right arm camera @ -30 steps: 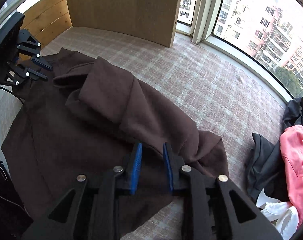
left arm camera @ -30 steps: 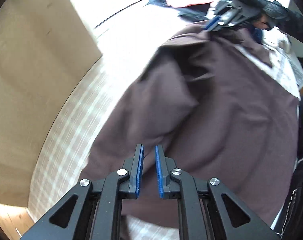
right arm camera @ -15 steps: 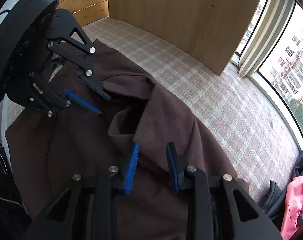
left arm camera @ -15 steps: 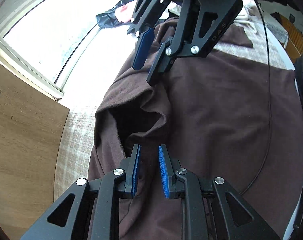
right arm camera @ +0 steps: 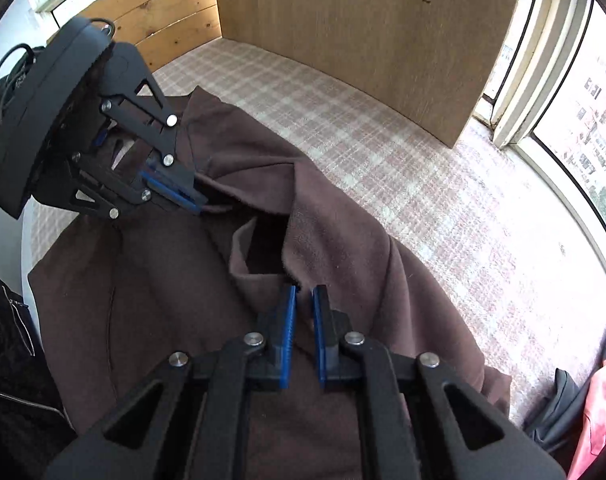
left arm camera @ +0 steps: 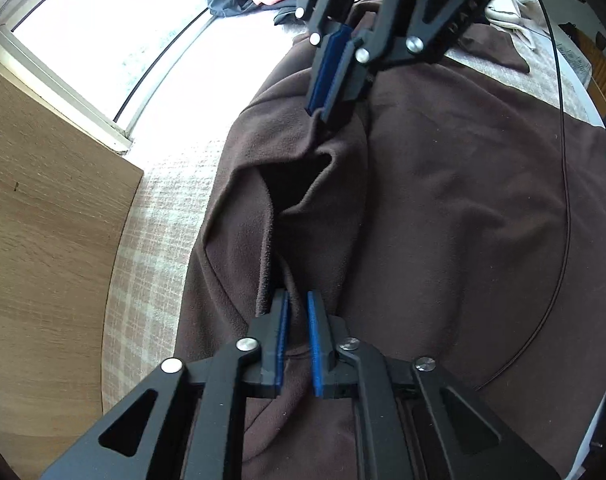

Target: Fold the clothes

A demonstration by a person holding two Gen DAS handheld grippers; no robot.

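Left gripper (left arm camera: 297, 322) is pinched on the folded edge of the brown garment (left arm camera: 443, 208); right gripper (right arm camera: 305, 312) is closing on the same edge. The garment lies on the checked mat (right arm camera: 423, 184). Lift both ends evenly. How many layers each grip holds is apparently hidden.

Your garment (right arm camera: 343, 240) is lying spread on the checked mat (right arm camera: 443, 184), the wooden panel (right arm camera: 363, 32) standing behind it, the clothes pile (right arm camera: 591, 400) lying to its right.

A wood panel (right arm camera: 367, 40) stands on the plaid cover (right arm camera: 443, 200) beside the window (right arm camera: 583, 92); a cable (left arm camera: 563, 160) crosses above.
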